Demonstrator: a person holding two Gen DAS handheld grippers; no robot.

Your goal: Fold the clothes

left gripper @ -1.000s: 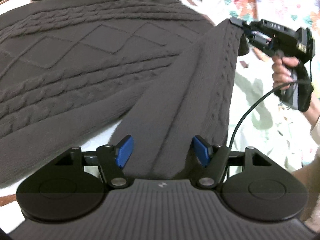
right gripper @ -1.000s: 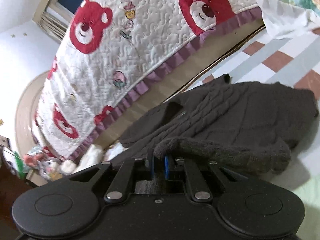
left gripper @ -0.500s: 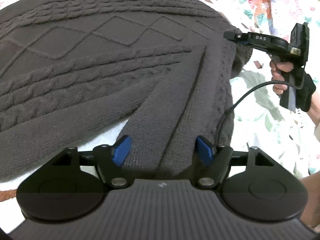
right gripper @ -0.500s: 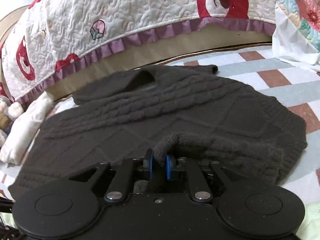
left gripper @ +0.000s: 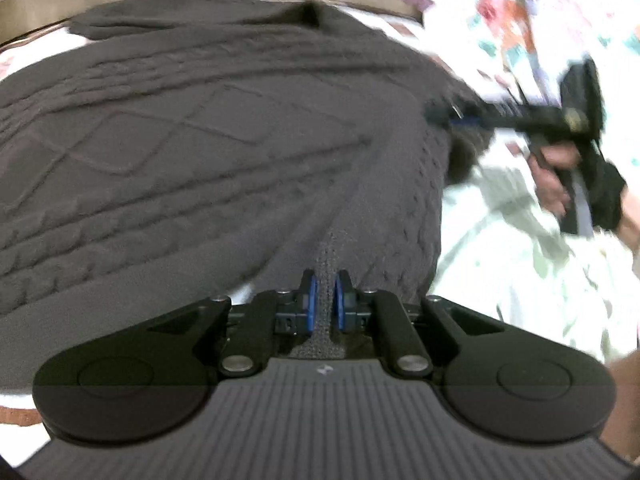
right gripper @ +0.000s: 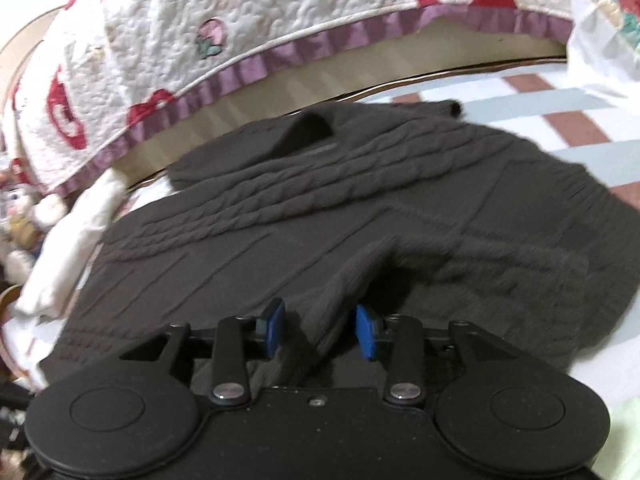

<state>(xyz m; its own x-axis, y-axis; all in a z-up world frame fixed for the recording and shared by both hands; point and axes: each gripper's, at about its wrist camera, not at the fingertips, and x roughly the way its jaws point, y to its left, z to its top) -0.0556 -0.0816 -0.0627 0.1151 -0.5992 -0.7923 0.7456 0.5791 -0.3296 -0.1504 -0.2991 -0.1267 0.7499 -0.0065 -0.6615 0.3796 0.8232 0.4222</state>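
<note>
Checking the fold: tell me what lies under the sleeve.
The sleeve lies across the sweater body, so cable knit shows under it. The bedsheet beneath is covered there and cannot be seen.

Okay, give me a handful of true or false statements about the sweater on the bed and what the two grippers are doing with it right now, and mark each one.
1. The left gripper has its jaws shut on a pinch of the sweater. True.
2. The right gripper is clamped tight on the sleeve. False: its jaws are opening, and the sleeve lies loose between the blue pads.
3. The sweater is light pink. False: it is a dark grey cable knit.
4. A quilt with red bears and a purple frill hangs behind the sweater. True.
5. The sweater hangs in the air. False: it lies spread on the bedding.
</note>
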